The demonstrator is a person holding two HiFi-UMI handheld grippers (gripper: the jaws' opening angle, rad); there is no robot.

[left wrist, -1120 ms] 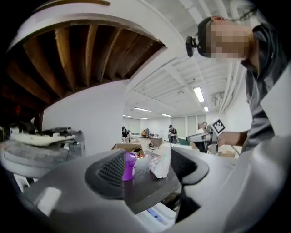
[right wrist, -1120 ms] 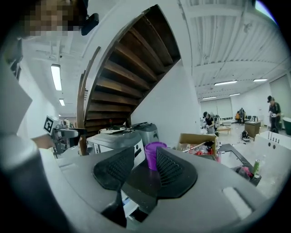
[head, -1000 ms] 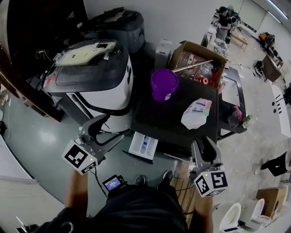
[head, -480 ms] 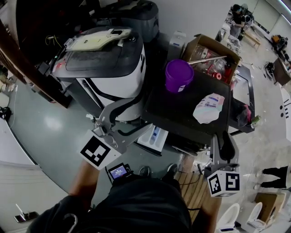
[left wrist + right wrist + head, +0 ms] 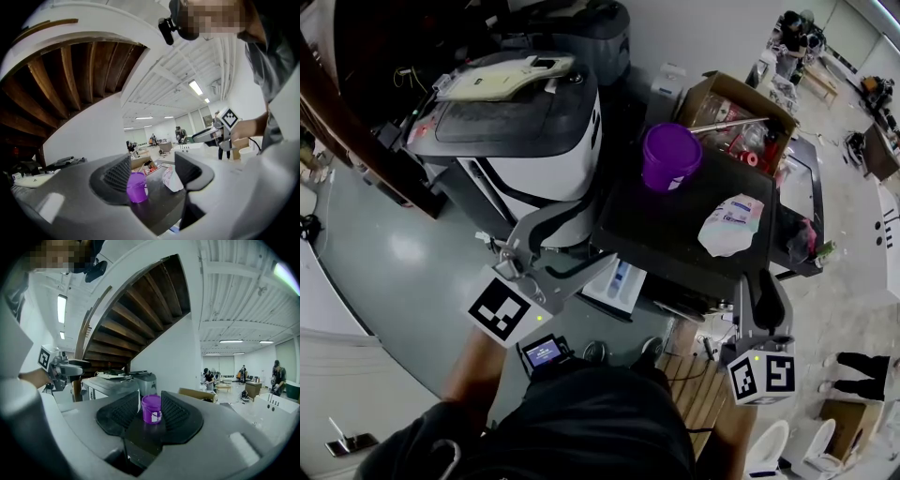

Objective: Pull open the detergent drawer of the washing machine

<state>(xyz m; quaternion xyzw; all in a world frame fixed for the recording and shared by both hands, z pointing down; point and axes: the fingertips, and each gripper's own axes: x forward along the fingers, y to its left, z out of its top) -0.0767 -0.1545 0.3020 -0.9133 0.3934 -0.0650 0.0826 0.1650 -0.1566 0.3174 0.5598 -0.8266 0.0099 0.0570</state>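
Observation:
The washing machine (image 5: 675,246) has a dark top. Its white detergent drawer (image 5: 617,281) stands pulled out at the front left, a blue compartment showing. My left gripper (image 5: 577,247) is open, its jaws level beside the machine's left corner just above the drawer, with nothing between them. In the left gripper view, the left gripper (image 5: 152,164) frames only the far purple cup (image 5: 137,187). My right gripper (image 5: 759,289) hangs open at the machine's front right, clear of the drawer. In the right gripper view, the right gripper (image 5: 151,401) is also empty.
A purple cup (image 5: 669,155) and a white bag (image 5: 731,223) sit on the machine's top. A white and grey appliance (image 5: 525,131) stands to the left, an open cardboard box (image 5: 731,117) behind. A small lit screen (image 5: 542,353) and a wooden pallet (image 5: 698,398) lie near my feet.
My left gripper has risen and come closer to the machine's left corner, then held still. The drawer stays pulled out throughout. The right gripper has hardly moved.

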